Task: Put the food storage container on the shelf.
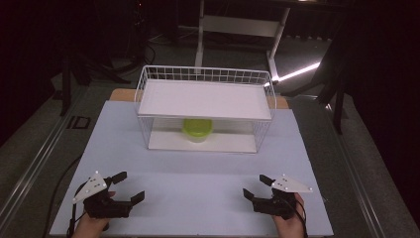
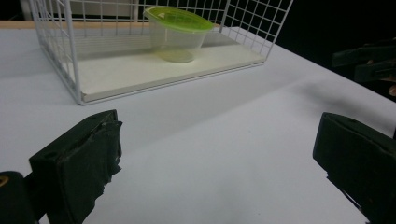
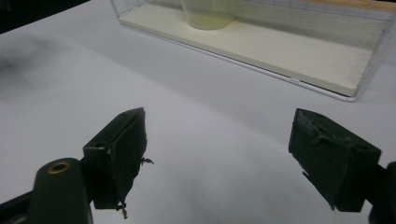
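Both grippers wait at the table's (image 1: 198, 198) near edge, jaws spread and empty
Reach the left gripper (image 1: 130, 187) or right gripper (image 1: 256, 187) low through the wire rack's (image 1: 205, 75) open front, squaring on the green-lidded container (image 1: 197, 129) at its lower shelf's middle

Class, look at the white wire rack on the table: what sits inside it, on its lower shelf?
A clear container with a green lid stands on the lower shelf of the wire rack. From above, the upper shelf covers its back part.

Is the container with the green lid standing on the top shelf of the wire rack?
No, the container stands on the bottom board of the wire rack, under the white top shelf, which is bare.
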The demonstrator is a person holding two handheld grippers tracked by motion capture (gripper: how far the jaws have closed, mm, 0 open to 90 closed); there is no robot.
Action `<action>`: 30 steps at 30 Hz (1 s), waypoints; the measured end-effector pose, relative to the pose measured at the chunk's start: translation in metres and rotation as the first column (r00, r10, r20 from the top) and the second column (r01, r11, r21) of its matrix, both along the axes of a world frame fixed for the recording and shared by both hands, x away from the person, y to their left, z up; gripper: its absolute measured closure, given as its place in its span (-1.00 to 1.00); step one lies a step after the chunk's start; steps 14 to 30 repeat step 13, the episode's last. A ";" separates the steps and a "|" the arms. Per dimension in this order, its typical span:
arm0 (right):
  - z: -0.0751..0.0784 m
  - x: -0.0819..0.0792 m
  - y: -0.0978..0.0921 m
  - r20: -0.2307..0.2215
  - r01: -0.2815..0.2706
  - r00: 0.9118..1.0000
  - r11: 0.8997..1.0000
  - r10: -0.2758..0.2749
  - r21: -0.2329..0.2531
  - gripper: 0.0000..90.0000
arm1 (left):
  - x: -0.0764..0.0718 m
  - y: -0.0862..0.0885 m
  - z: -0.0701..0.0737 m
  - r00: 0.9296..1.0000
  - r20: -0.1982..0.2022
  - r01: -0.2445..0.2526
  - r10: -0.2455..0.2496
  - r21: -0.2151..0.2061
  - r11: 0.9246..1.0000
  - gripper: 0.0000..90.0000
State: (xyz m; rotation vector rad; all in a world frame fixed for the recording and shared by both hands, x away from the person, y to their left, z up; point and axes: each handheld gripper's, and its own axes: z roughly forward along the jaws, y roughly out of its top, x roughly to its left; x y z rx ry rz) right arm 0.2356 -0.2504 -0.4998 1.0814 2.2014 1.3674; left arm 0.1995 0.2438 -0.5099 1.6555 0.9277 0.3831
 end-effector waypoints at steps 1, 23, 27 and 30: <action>0.000 0.000 0.001 0.008 -0.008 1.000 1.000 0.008 -0.009 -0.58 | 0.000 0.001 0.000 1.000 -0.003 -0.004 0.004 -0.005 1.000 -0.95; -0.007 0.004 0.000 -0.034 -0.001 0.999 1.000 0.001 -0.015 -0.58 | 0.000 0.006 -0.002 0.999 -0.009 -0.031 0.031 -0.025 0.999 -0.95; -0.007 0.004 0.000 -0.034 -0.001 0.999 1.000 0.001 -0.015 -0.58 | 0.000 0.006 -0.002 0.999 -0.009 -0.031 0.031 -0.025 0.999 -0.95; -0.007 0.004 0.000 -0.034 -0.001 0.999 1.000 0.001 -0.015 -0.58 | 0.000 0.006 -0.002 0.999 -0.009 -0.031 0.031 -0.025 0.999 -0.95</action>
